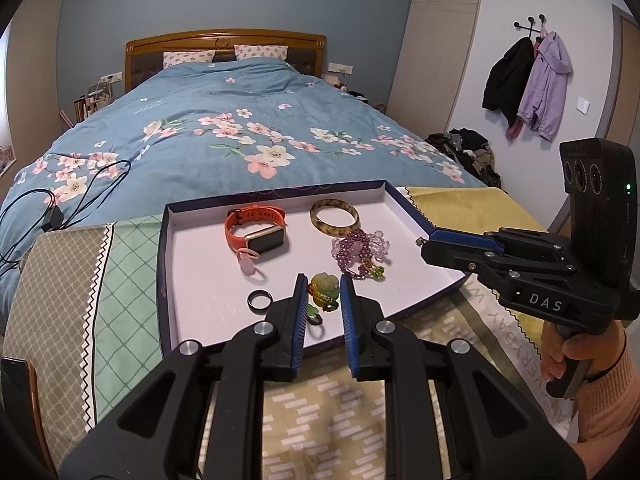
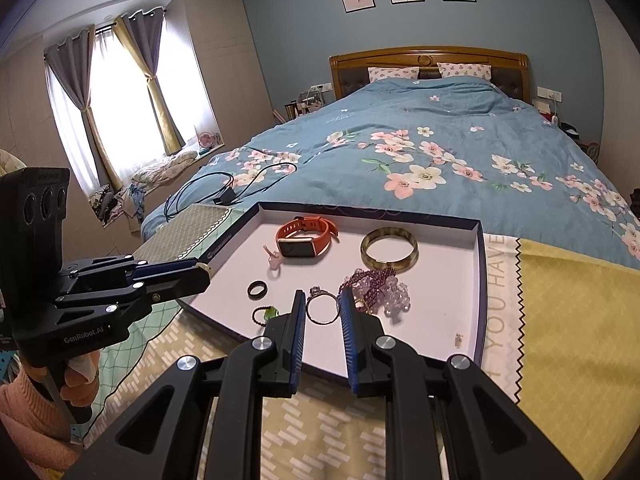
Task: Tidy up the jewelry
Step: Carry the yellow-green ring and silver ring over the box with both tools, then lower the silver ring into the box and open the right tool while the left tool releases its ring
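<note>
A shallow white tray with a dark rim lies on the patterned cloth at the foot of the bed. In it are an orange watch, an amber bangle, purple beads, a black ring and a pink clip. My left gripper is shut on a green flower pendant. My right gripper is shut on a thin stone ring, over the tray; it also shows in the left wrist view.
A small bead ring with a green stone lies at the tray's near edge. A tiny earring lies at the tray's right. Black cables lie on the blue floral bedspread. A phone sits at the far left.
</note>
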The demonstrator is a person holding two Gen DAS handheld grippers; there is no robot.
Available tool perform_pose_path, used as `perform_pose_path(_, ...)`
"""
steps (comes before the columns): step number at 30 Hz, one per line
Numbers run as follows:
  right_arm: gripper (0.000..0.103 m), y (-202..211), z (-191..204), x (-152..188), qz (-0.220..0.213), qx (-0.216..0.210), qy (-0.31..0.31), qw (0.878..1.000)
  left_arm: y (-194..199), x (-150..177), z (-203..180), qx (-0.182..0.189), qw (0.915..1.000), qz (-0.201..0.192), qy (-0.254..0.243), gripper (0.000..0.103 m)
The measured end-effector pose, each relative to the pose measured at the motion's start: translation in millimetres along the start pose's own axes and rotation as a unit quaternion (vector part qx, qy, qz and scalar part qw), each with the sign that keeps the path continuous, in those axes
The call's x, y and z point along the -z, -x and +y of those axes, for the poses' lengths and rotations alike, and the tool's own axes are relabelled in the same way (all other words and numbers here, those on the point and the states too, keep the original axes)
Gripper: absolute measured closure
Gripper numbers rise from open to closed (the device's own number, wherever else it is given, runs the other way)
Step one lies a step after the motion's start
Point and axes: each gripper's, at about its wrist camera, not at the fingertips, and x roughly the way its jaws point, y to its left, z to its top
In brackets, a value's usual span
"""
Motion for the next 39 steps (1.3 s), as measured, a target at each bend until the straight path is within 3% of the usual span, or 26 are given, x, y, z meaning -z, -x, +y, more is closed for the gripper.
perform_pose_path(39, 0.087, -37.5, -10.5, -13.7, 0.027, 0.017, 0.014, 0.999, -43.1, -14.0, 17.4, -0.029, 0.9993, 0.020, 0.011, 0.086)
